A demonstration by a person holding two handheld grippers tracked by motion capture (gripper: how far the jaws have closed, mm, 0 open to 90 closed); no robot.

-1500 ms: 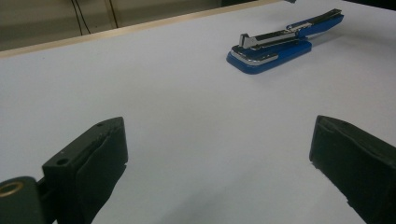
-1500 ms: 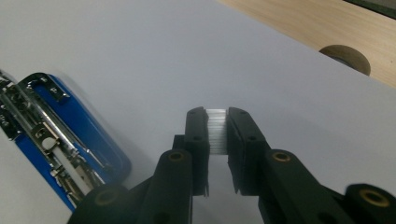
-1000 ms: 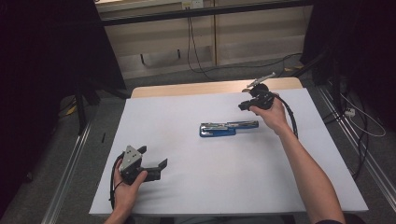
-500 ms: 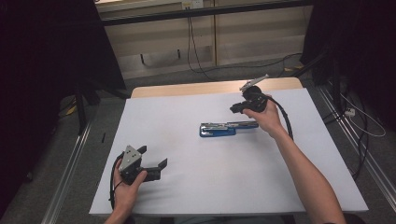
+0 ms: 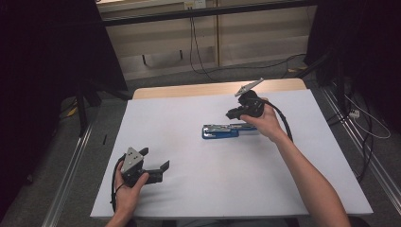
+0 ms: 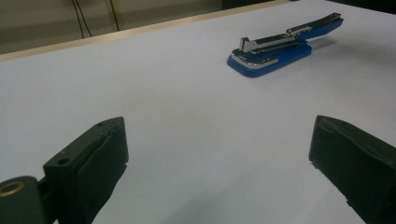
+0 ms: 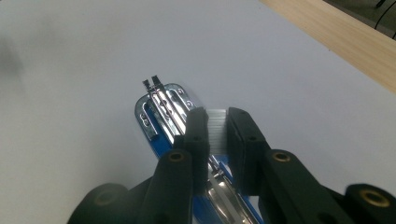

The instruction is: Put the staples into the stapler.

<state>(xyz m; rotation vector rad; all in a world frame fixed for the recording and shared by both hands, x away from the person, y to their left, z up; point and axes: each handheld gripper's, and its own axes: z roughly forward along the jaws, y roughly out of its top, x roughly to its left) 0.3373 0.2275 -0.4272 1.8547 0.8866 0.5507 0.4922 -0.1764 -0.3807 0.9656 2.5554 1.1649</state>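
A blue stapler (image 5: 220,131) lies swung open on the white sheet (image 5: 213,189) at mid-table, its metal staple channel (image 7: 161,105) facing up. My right gripper (image 5: 231,114) hovers just above the stapler's right end, shut on a short silver strip of staples (image 7: 216,128) that sits upright between its pads. In the right gripper view the strip hangs over the channel, not touching it. My left gripper (image 5: 155,159) rests on the sheet at the near left with its jaws wide apart and nothing between them. It faces the stapler (image 6: 275,46) from a distance.
The table's bare wooden edge (image 5: 189,90) runs along the back of the sheet. Metal rails (image 5: 71,179) flank the table on both sides, and cables (image 5: 369,127) trail on the floor at the right. Dark curtains stand at both back corners.
My right hand has carried the staple strip leftward from the table's back right to above the stapler's right end. The left gripper and the stapler have stayed put.
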